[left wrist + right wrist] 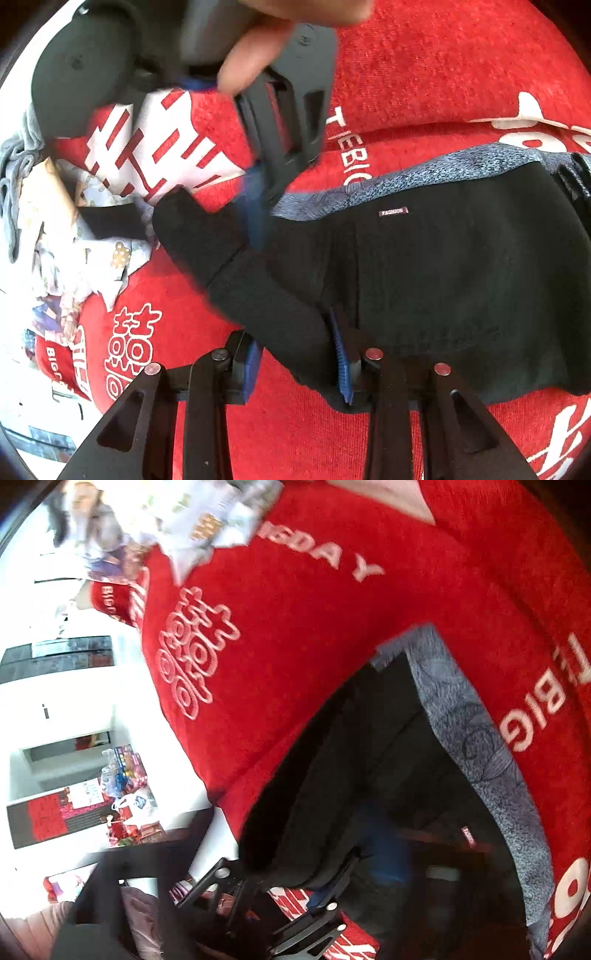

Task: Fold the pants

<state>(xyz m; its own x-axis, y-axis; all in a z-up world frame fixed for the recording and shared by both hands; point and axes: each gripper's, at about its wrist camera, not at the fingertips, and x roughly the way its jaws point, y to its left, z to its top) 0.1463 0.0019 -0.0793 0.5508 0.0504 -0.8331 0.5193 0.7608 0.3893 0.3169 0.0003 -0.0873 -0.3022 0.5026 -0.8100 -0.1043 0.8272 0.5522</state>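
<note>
Your black knit pants with a grey fleece lining (443, 266) lie on the red plush blanket with white lettering (443, 74), waistband spread flat, small "FASHION" tag (393, 212) facing up near the top edge. One rolled or bunched black section runs from the waistband area toward the pile of pale printed clothes (74, 229) beyond the pants' far end.

Your left gripper (299, 362) has its blue-padded jaws set around that bunched section; the right pad touches the cloth, the left pad sits just off it, so it looks like a loose hold, not fully pinched. Your right gripper (258, 206) comes in from above at the pants' upper edge, blurred; its blue fingers look close together at the cloth. Can't tell if it actually has fabric. The right wrist view is also smeared, showing the pants (388, 775) lifted into a tent with the grey lining edge (480, 746) turned out, which suggests something is held.

Handling, as a judgement: soft, thick, light, floppy. Fleece lining adds bulk and grips itself, so layers drag instead of sliding. No fragile parts. Take it at the waistband edge or a seam, both layers together, deep in the pads. A shallow pinch on the rolled part will likely pull out one layer only.
</note>
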